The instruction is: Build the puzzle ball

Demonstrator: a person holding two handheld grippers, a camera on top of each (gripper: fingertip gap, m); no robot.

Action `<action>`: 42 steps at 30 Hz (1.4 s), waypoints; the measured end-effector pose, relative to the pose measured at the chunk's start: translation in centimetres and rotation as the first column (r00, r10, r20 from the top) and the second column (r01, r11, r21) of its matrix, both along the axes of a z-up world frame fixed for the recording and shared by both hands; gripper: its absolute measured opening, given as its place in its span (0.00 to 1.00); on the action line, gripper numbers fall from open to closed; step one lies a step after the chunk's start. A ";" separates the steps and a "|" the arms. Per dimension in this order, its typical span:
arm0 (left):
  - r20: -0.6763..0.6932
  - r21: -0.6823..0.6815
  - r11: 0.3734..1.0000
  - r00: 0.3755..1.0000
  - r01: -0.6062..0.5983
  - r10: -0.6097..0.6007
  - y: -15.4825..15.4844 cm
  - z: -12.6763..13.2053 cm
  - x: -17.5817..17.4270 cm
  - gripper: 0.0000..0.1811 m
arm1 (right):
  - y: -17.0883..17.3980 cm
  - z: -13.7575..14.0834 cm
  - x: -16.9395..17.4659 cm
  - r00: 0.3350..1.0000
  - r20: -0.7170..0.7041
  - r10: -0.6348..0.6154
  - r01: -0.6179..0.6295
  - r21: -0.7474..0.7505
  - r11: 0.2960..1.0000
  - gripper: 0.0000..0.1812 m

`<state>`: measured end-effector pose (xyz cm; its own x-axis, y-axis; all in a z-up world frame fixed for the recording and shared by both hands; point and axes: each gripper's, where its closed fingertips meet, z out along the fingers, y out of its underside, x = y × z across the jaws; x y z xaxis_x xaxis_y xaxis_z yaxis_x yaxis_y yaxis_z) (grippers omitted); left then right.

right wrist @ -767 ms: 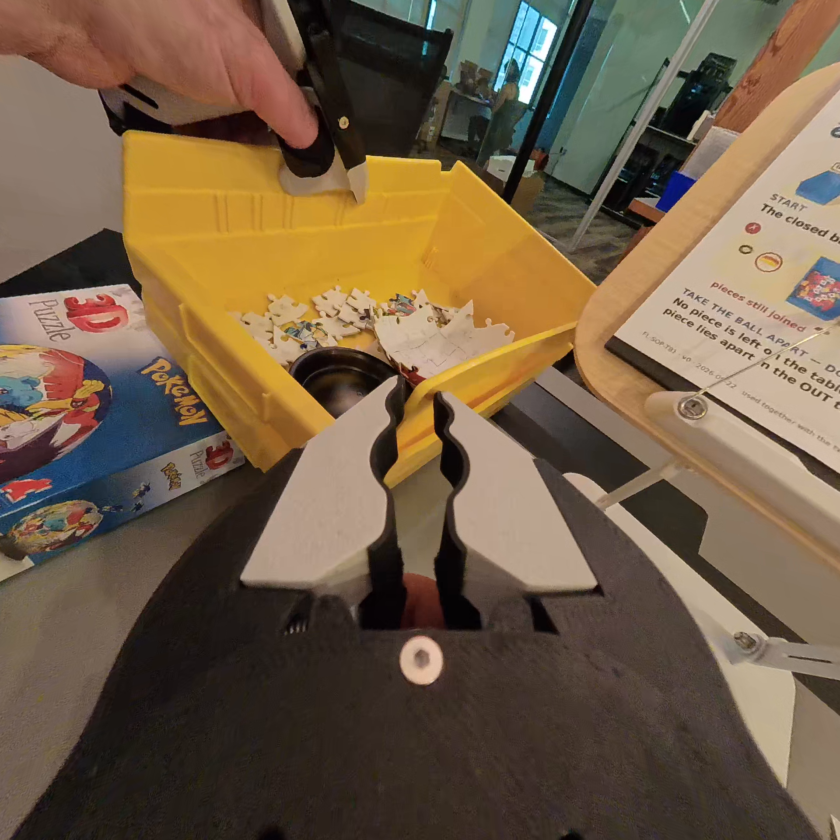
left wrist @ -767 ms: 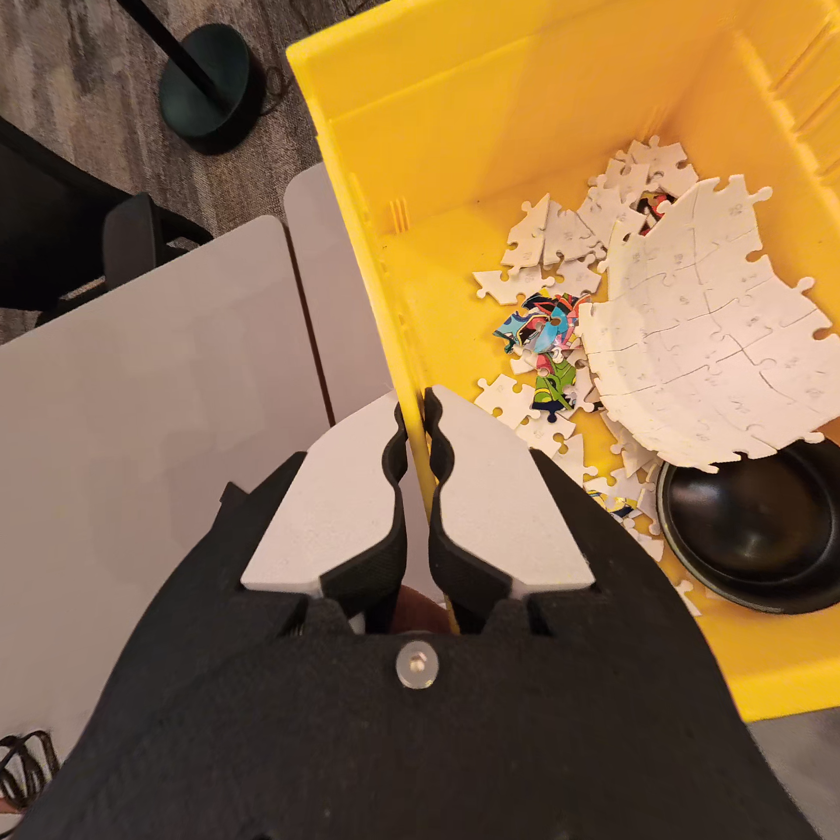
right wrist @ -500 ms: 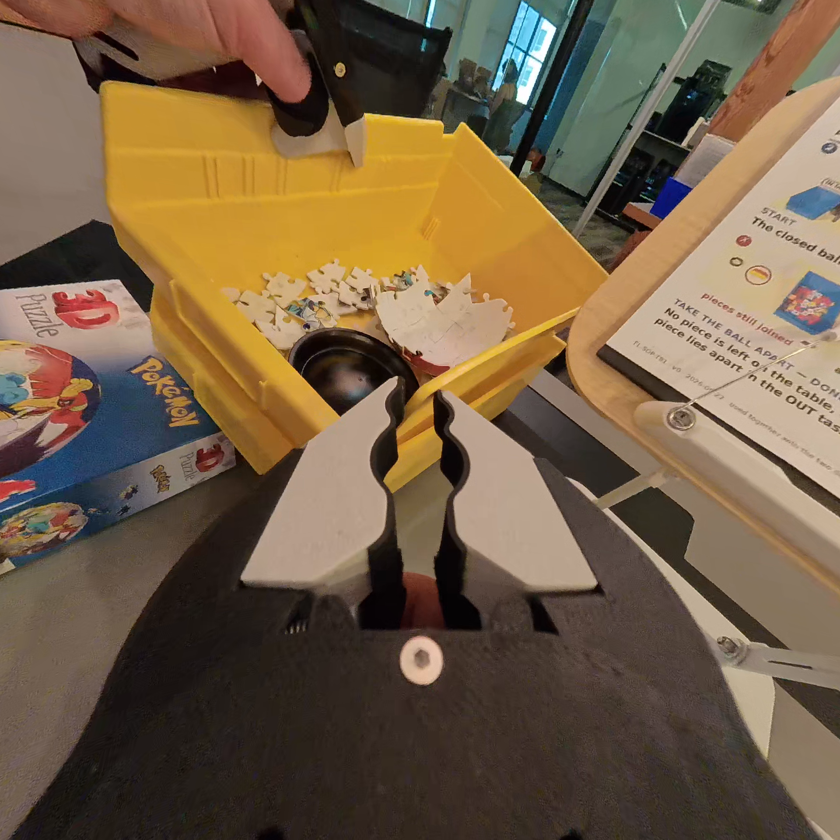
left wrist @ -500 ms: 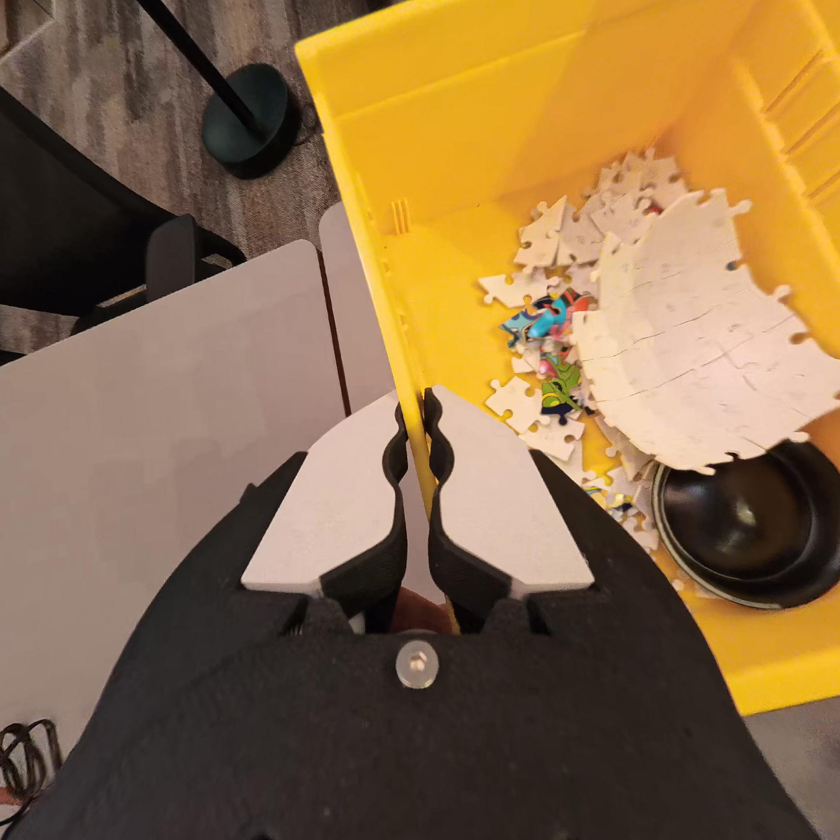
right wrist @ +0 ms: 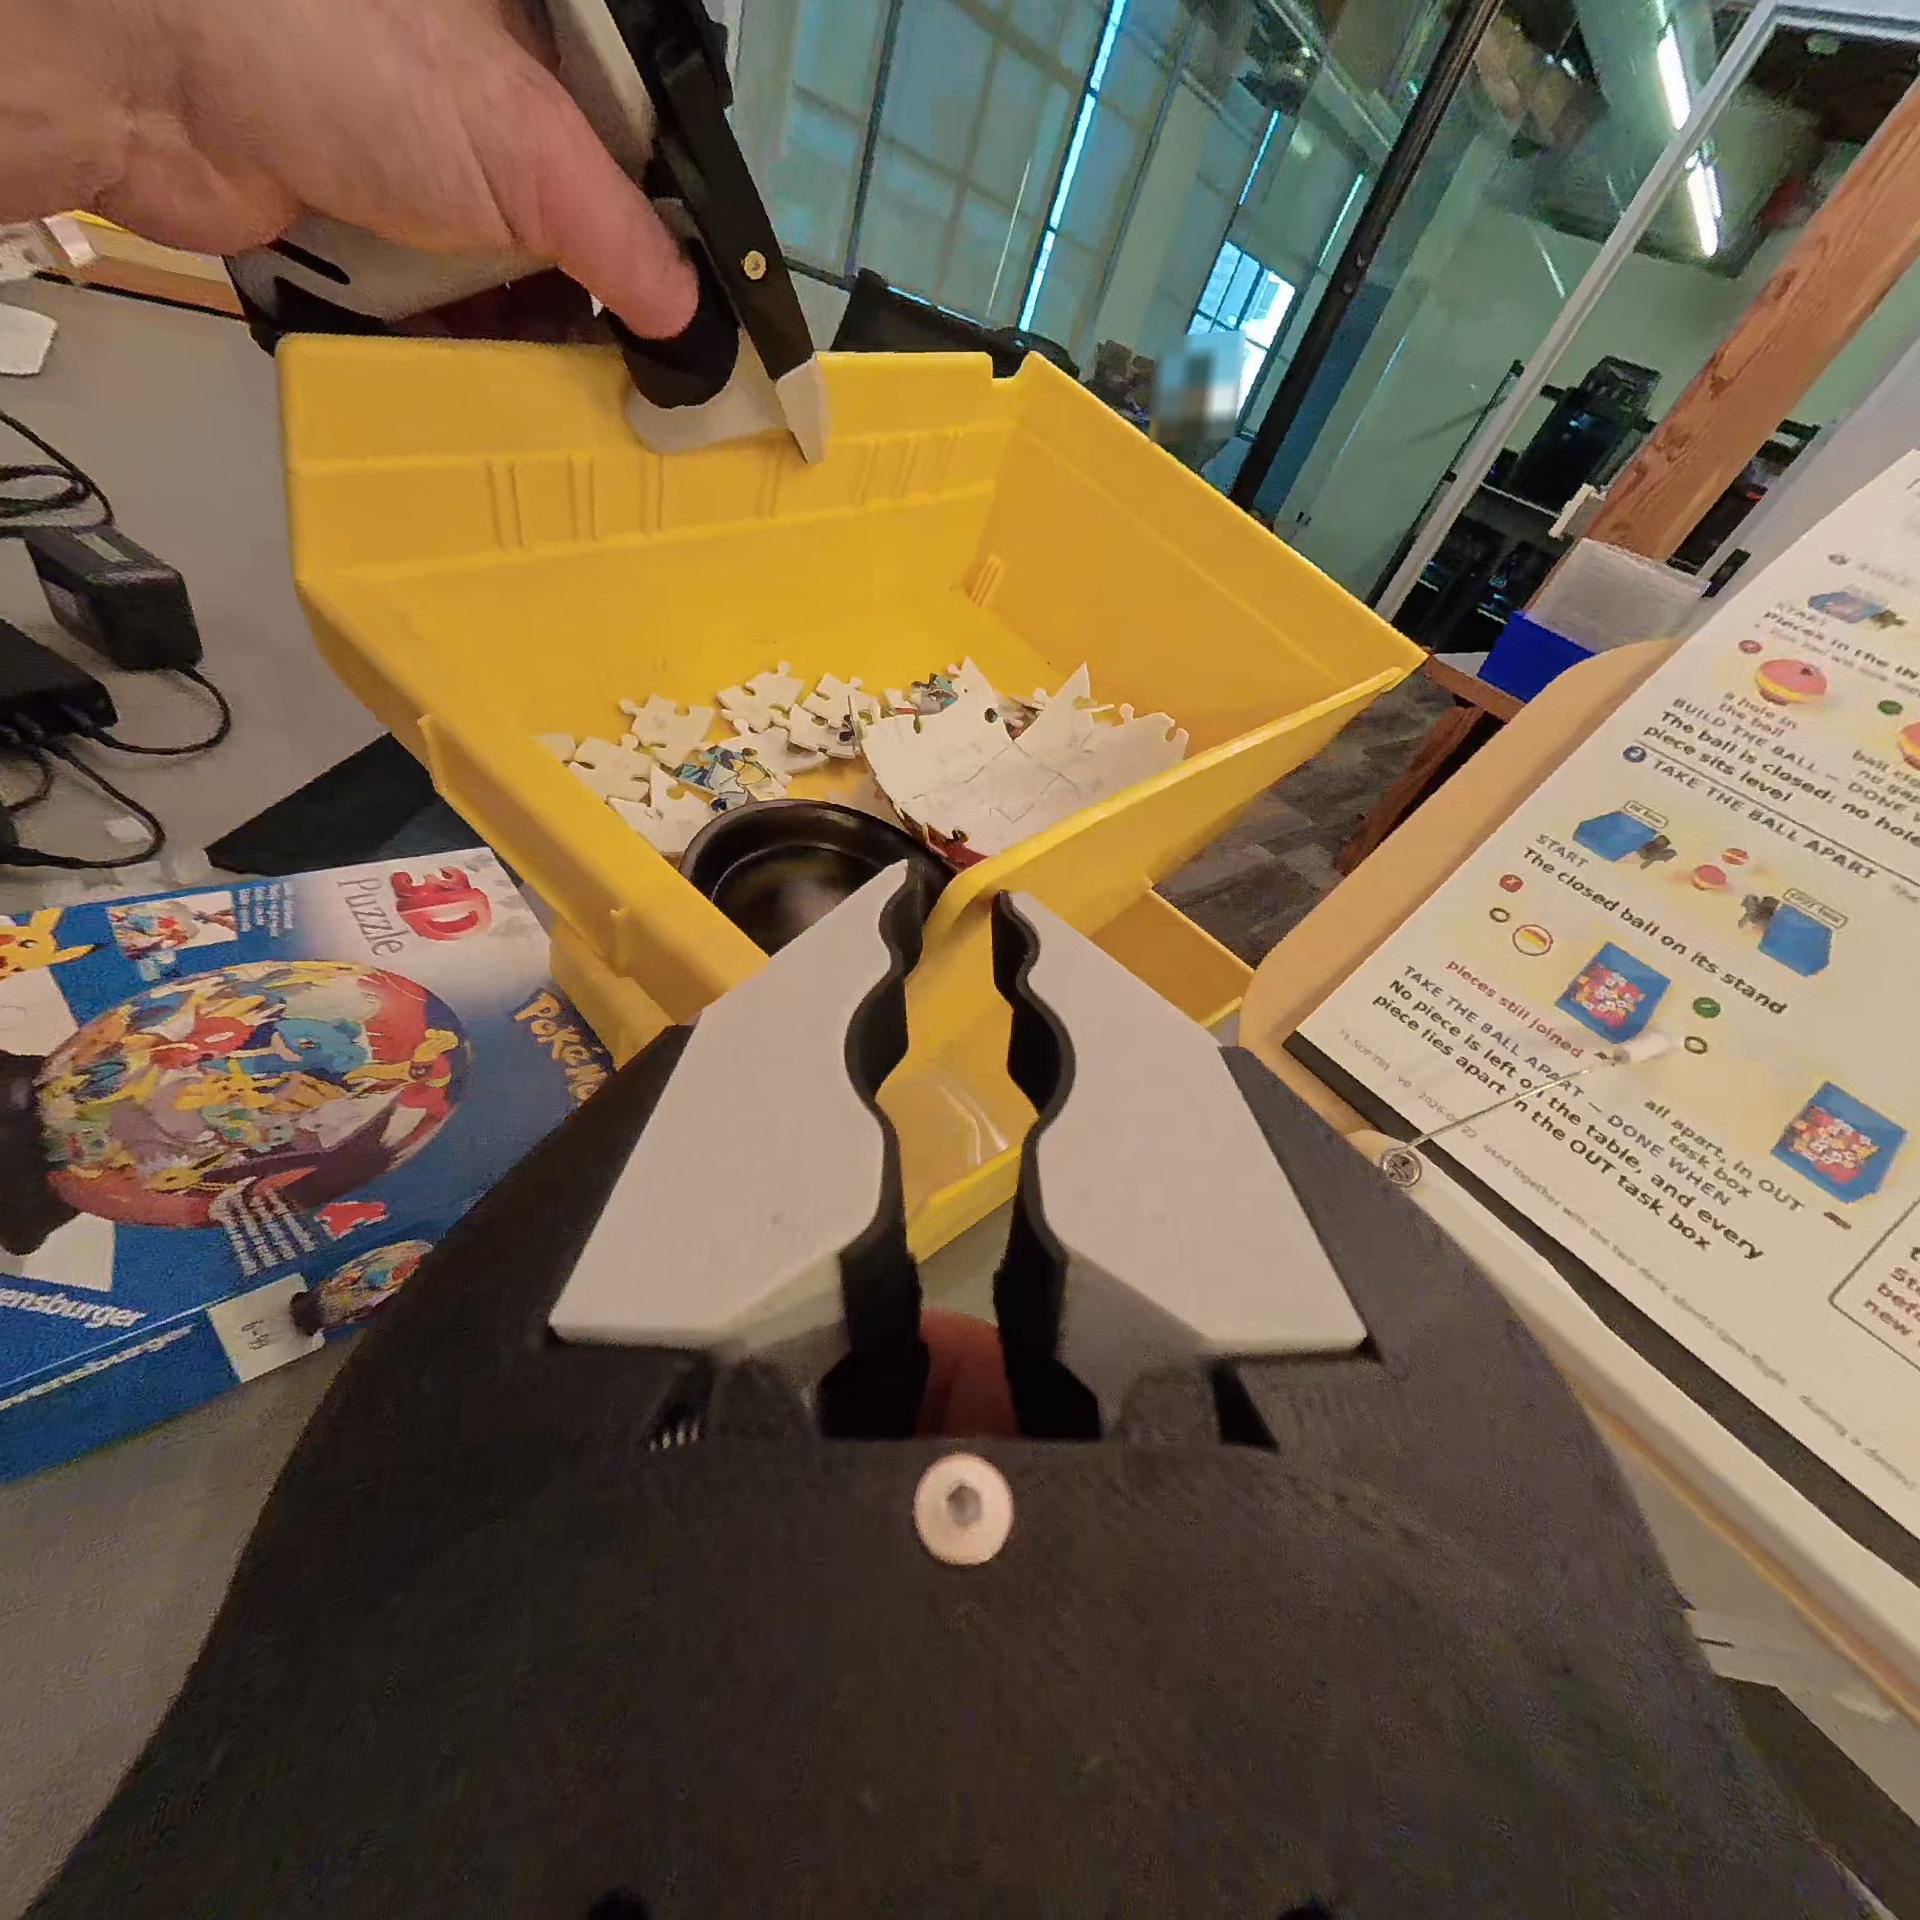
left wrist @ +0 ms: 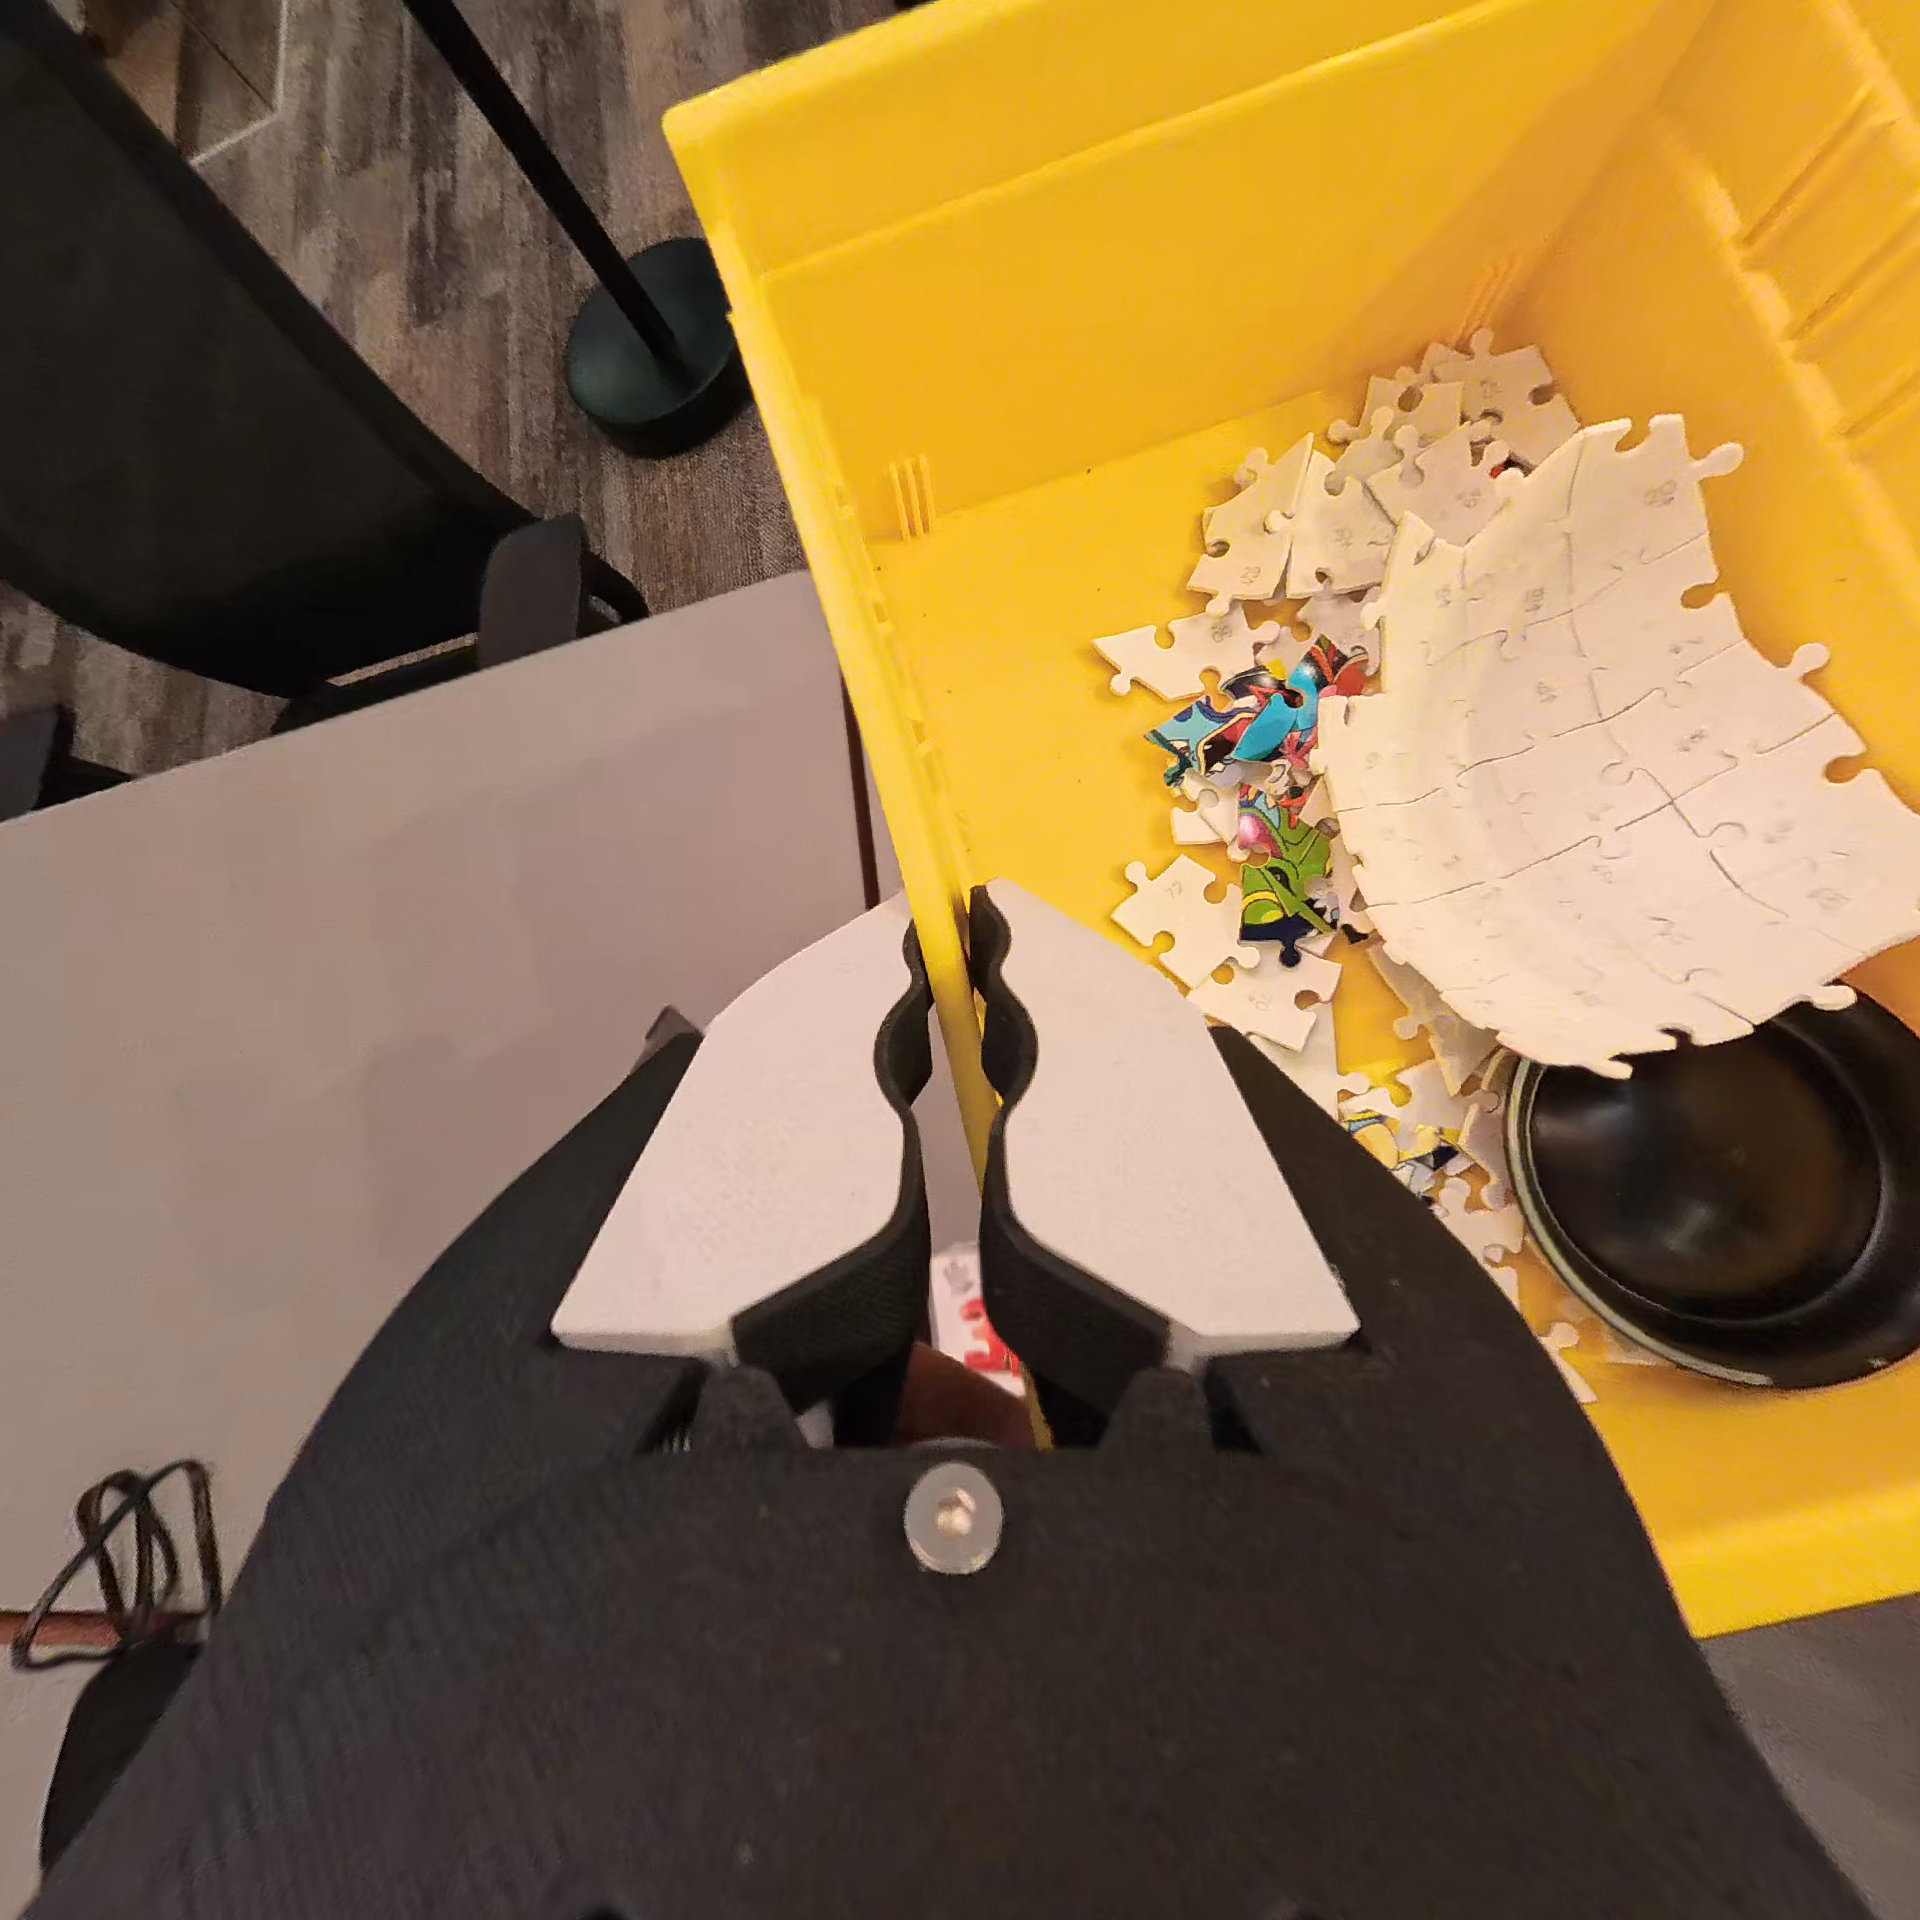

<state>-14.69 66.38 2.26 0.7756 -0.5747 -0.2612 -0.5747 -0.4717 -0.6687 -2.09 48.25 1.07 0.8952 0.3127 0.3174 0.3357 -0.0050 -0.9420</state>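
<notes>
Both claws clamp yellow bin [left wrist: 1143, 312] rim | puzzle pieces [left wrist: 1226, 935] inside, beyond left claw [left wrist: 951, 914]

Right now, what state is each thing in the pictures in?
Yellow bin: tilted, gripped at two rims.
Left hand-held gripper: shut on the bin's wall.
Right hand-held gripper: shut on the bin's front lip.
Curved puzzle section: partly built, in bin.
Loose pieces: scattered.
Black stand: empty.
</notes>
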 end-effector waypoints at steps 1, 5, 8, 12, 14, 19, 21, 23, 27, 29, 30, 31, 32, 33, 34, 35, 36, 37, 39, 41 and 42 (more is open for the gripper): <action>0.009 0.002 1.000 1.000 -0.011 0.011 -0.7 0.3 -0.6 0.03 | -0.6 0.3 -0.4 1.000 0.000 0.009 -0.009 -0.002 1.000 0.06; 0.012 -0.005 0.999 0.999 -0.044 0.044 -4.7 0.6 -3.5 0.03 | -4.4 0.4 -2.8 0.996 0.004 0.086 -0.086 -0.017 0.996 0.07; -0.001 -0.022 0.997 0.997 -0.078 0.078 -8.2 -0.2 -6.7 0.02 | -7.6 0.0 -5.6 0.989 -0.014 0.146 -0.146 -0.024 0.989 0.07; 0.017 -0.049 0.990 0.991 -0.135 0.136 -12.8 -2.6 -11.9 0.03 | -11.3 -1.7 -9.9 0.971 -0.002 0.238 -0.238 -0.037 0.971 0.07; 0.034 -0.074 0.983 0.985 -0.168 0.170 -14.6 -3.9 -14.4 0.02 | -12.6 -3.1 -11.6 0.961 0.012 0.275 -0.274 -0.055 0.960 0.07; 0.048 -0.064 0.976 0.976 -0.210 0.213 -17.3 -7.3 -17.8 0.03 | -15.1 -6.3 -14.5 0.939 0.042 0.342 -0.338 -0.090 0.937 0.10; 0.054 -0.079 0.973 0.974 -0.216 0.220 -18.2 -7.8 -18.3 0.02 | -15.6 -6.7 -14.7 0.936 0.048 0.350 -0.344 -0.100 0.934 0.11; 0.034 -0.069 0.973 0.974 -0.220 0.223 -19.1 -7.9 -18.7 0.02 | -16.2 -6.7 -15.2 0.929 0.032 0.368 -0.362 -0.111 0.925 0.11; 0.053 -0.083 0.957 0.958 -0.278 0.283 -20.4 -8.6 -20.7 0.02 | -16.3 -8.4 -16.0 0.899 0.011 0.438 -0.430 -0.167 0.887 0.11; 0.049 -0.112 0.948 0.951 -0.299 0.306 -20.3 -10.1 -21.2 0.02 | -16.1 -9.3 -16.3 0.884 -0.010 0.468 -0.460 -0.201 0.865 0.12; 0.053 -0.124 0.944 0.948 -0.307 0.315 -20.3 -10.8 -21.4 0.02 | -16.1 -9.5 -16.3 0.876 -0.007 0.482 -0.473 -0.205 0.857 0.12; 0.077 -0.129 0.941 0.943 -0.312 0.323 -20.2 -11.1 -21.4 0.02 | -16.1 -10.0 -16.2 0.871 -0.006 0.491 -0.480 -0.221 0.849 0.13; 0.087 -0.124 0.940 0.940 -0.318 0.330 -20.1 -11.3 -21.5 0.02 | -16.3 -10.7 -16.2 0.857 -0.017 0.515 -0.502 -0.258 0.826 0.13; 0.072 -0.119 0.939 0.940 -0.323 0.333 -20.1 -11.6 -21.7 0.02 | -16.5 -11.1 -16.0 0.843 -0.041 0.537 -0.524 -0.288 0.801 0.14; 0.057 -0.124 0.940 0.943 -0.319 0.327 -20.1 -11.9 -21.6 0.02 | -16.7 -11.0 -15.4 0.833 -0.061 0.550 -0.542 -0.289 0.789 0.16; 0.052 -0.130 0.937 0.942 -0.324 0.332 -20.2 -12.1 -21.7 0.02 | -16.7 -10.7 -14.4 0.825 -0.079 0.559 -0.556 -0.283 0.781 0.17; 0.067 -0.124 0.939 0.942 -0.320 0.329 -20.1 -12.0 -21.7 0.02 | -16.5 -10.5 -13.2 0.827 -0.104 0.553 -0.557 -0.286 0.780 0.19; 0.084 -0.122 0.940 0.941 -0.318 0.329 -20.0 -11.9 -21.7 0.02 | -15.4 -10.1 -11.5 0.854 -0.123 0.506 -0.518 -0.283 0.807 0.19; 0.069 -0.113 0.943 0.944 -0.314 0.323 -20.1 -11.8 -21.6 0.02 | -11.2 -8.9 -7.3 0.934 -0.147 0.325 -0.354 -0.268 0.896 0.21; 0.070 -0.112 0.942 0.943 -0.317 0.326 -20.1 -11.9 -21.7 0.02 | -6.2 -8.7 -3.5 0.982 -0.131 0.138 -0.171 -0.284 0.944 0.34; 0.077 -0.118 0.940 0.941 -0.319 0.329 -20.2 -12.0 -21.8 0.02 | -3.9 -9.1 -2.2 0.992 -0.109 0.063 -0.092 -0.289 0.953 0.34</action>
